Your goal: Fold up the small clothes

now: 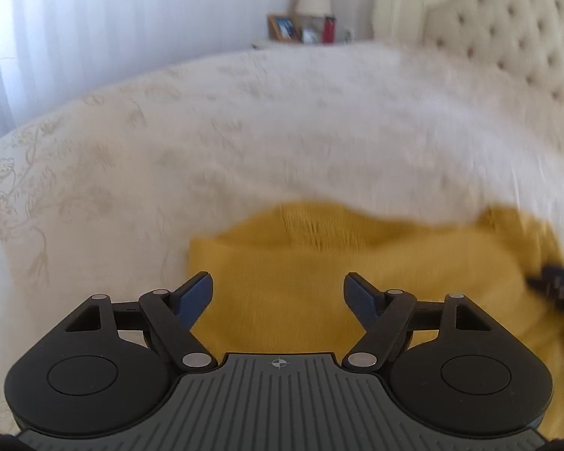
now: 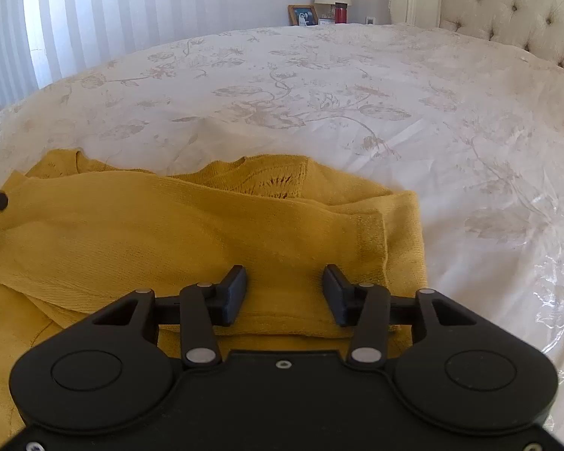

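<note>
Floral bedspread carries your yellow sweater at its near edge; your left gripper and right gripper hover over it, jaws spread, holding nothing.

My left wrist view is smeared: the yellow garment and bedspread lose their texture, and my right claw is only a dark blur cut off at the edge. The garment also runs off the right view's left edge. The framed photo is too small to read.
</note>
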Motion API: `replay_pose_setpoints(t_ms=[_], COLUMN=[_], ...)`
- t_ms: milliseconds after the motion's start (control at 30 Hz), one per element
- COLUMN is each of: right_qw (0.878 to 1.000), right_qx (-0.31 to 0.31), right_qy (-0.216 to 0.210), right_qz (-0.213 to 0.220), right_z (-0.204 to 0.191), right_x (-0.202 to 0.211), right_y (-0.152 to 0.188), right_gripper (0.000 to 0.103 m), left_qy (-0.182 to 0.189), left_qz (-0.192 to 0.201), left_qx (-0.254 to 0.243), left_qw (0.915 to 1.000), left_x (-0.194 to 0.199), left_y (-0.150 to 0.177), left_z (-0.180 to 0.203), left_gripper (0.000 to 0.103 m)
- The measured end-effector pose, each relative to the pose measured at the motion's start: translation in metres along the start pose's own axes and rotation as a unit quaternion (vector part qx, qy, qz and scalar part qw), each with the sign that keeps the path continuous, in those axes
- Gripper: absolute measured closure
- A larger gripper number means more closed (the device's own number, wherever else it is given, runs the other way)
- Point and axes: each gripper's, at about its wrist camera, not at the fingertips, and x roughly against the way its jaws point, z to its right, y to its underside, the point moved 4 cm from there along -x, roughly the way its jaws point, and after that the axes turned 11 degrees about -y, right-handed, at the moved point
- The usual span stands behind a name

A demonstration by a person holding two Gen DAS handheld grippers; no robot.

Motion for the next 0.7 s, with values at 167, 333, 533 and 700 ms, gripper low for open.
replay_pose_setpoints(t_ms=[167,333,533,700], right_qw=[0.998,0.998,0.998,0.998], right_qx=[0.025,0.022,0.026,0.026], right_qy=[0.016,0.014,0.018,0.02], right_qz=[0.049,0.054,0.055,0.055], right_z=[-0.006,-0.004,-0.005,-0.005], right_x=[0.003,0.002,0.0,-0.001], right_y=[0.015,0.014,0.014,0.014], right_gripper=[0.049,0.048,0.048,0.048], left_qy=[-0.014,0.001,0.011,-0.013], left_qz=[0.005,-0.038,-0.035,-0.04], left_qx=[-0.004,-0.044,-0.053,-0.027], left_qw=[0.9999,0.9983,0.9979,0.9987], left_x=[-0.021,-0.042,-0.03,-0.053], left_y=[-0.018,0.005,0.02,0.006], left_z=[0.007,0.023,0.02,0.017], left_gripper=[0.027,0.027,0.026,0.018])
